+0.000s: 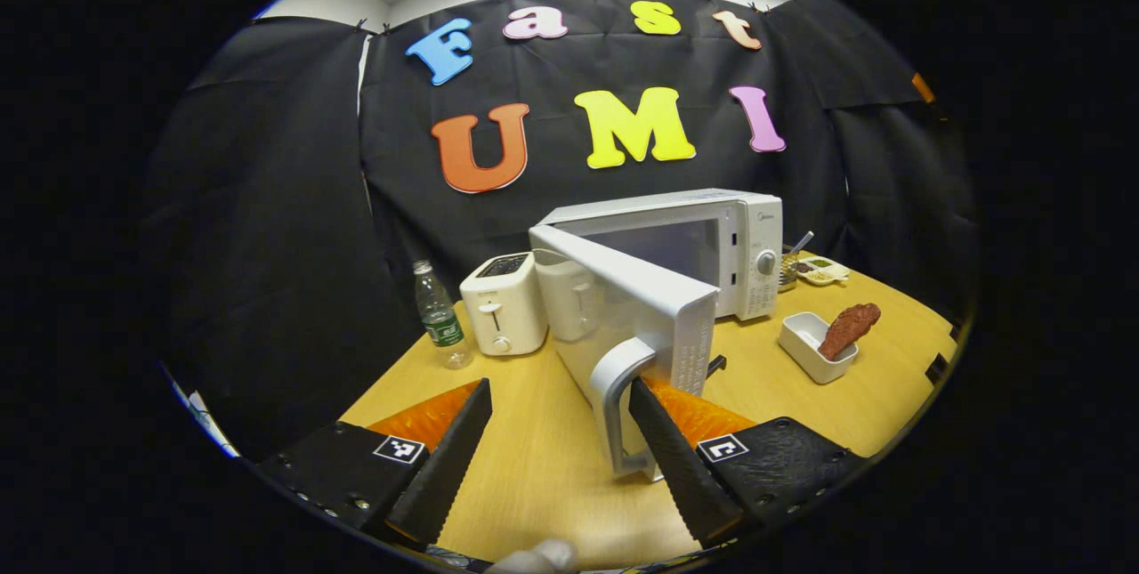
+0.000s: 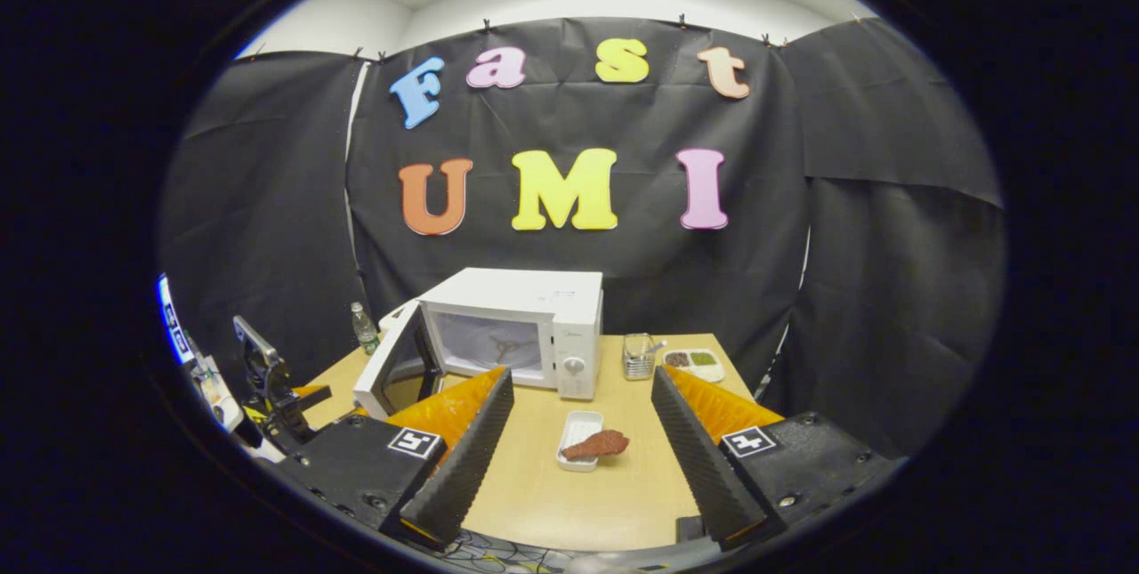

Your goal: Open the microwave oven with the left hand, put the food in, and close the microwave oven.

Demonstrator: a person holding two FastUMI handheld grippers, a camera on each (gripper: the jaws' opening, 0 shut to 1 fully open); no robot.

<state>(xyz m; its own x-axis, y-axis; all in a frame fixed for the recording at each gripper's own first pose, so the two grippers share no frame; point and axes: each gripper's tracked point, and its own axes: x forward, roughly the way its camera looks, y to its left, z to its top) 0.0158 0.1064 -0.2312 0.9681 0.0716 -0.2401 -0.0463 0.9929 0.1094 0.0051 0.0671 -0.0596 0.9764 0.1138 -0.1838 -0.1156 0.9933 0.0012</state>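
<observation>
The white microwave (image 1: 712, 245) stands at the back of the wooden table (image 1: 534, 467), its door (image 1: 641, 307) swung wide toward me. My left gripper (image 1: 561, 387) is open; the door handle (image 1: 614, 405) sits between its fingers, close to the right one. A brown piece of food (image 1: 850, 329) leans in a small white dish (image 1: 805, 344) to the right. In the right gripper view, the right gripper (image 2: 583, 374) is open and held back over the table, with the food (image 2: 598, 445) and dish (image 2: 577, 432) ahead of it and the microwave (image 2: 525, 334) beyond.
A white toaster (image 1: 503, 303) and a water bottle (image 1: 438, 316) stand left of the microwave. A wire cup with a utensil (image 2: 636, 356) and a small plate of condiments (image 2: 694, 360) sit to its right. The left gripper (image 2: 267, 387) shows beside the open door (image 2: 396, 369).
</observation>
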